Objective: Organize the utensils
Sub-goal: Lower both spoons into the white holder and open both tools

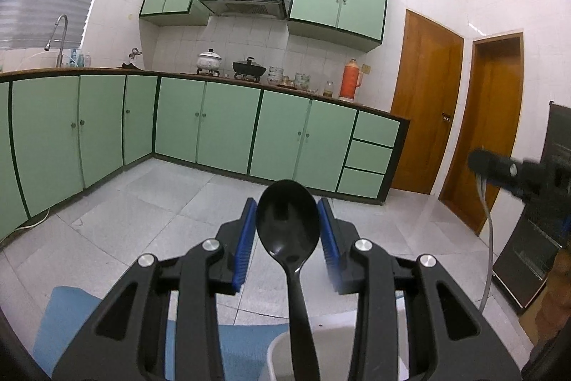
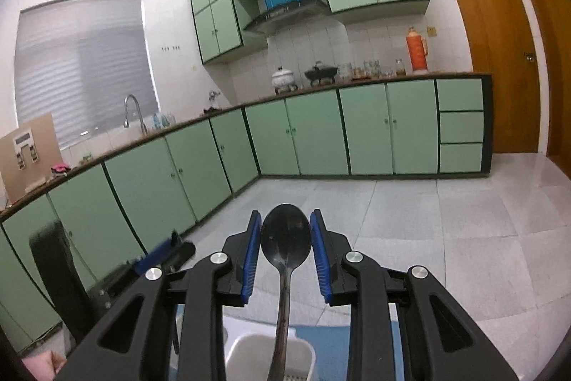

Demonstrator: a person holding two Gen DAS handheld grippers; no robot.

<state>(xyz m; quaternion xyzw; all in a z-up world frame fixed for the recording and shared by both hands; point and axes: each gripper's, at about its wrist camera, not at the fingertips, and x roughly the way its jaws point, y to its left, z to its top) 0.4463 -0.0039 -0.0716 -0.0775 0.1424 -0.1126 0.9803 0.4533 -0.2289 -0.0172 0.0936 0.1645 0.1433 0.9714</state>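
Utensils are in both grips, so the step in hand looks like carrying them to a holder. In the left wrist view, the left hand-held gripper (image 1: 287, 231) clamps a black plastic spoon (image 1: 287, 220) by its bowl, handle hanging toward a white container (image 1: 282, 356) on a blue mat (image 1: 64, 316).

In the right wrist view, the right hand-held gripper (image 2: 285, 249) pinches a dark metal spoon (image 2: 285, 238), handle over a white slotted caddy (image 2: 246, 356). Next, each handle should probably be lowered into a compartment before the jaws part.
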